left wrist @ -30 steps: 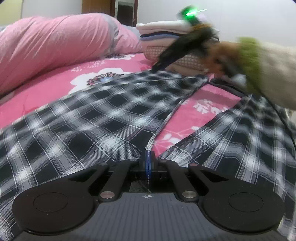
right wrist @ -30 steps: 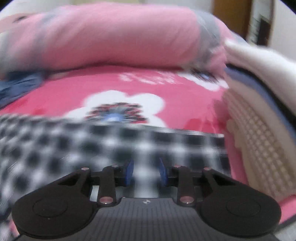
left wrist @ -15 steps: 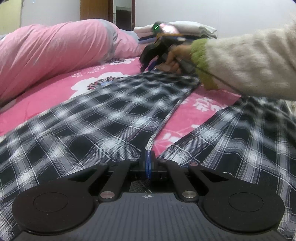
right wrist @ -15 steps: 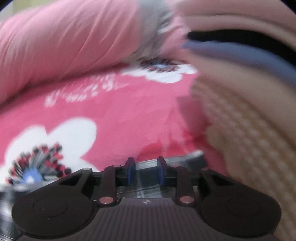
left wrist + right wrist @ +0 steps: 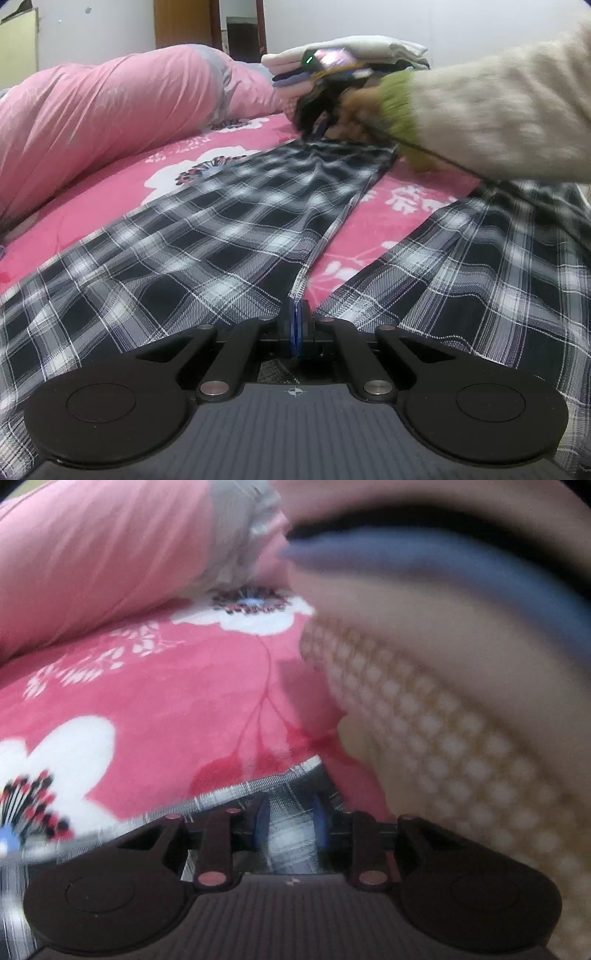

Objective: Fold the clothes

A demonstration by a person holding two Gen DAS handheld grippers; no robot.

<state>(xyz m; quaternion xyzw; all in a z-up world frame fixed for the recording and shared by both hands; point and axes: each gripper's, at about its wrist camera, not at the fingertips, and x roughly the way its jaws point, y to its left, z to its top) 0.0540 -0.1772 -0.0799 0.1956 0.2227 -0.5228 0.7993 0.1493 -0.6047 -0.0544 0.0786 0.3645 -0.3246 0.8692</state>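
Observation:
Black-and-white plaid trousers point(image 5: 221, 240) lie flat on the pink floral bed sheet point(image 5: 388, 221), legs running away from me. My left gripper point(image 5: 295, 314) is shut on the inner seam edge of the left leg, close to the camera. At that leg's far hem sits my right gripper point(image 5: 317, 122), held by a hand in a cream sleeve point(image 5: 498, 110). In the right wrist view the right gripper point(image 5: 290, 823) is open, low on the sheet, with the plaid hem point(image 5: 229, 797) lying between its blue pads point(image 5: 262, 823). The other trouser leg point(image 5: 480, 277) spreads out to the right.
A stack of folded clothes point(image 5: 369, 48) stands just beyond the far hem, its waffle-knit bottom layer point(image 5: 443, 720) very close to the right gripper. A rolled pink duvet point(image 5: 92, 122) runs along the left. A wall and wooden door are behind.
The right gripper has moved out to the far end of the left trouser leg and dropped onto its hem. The left gripper has kept its hold in the same place.

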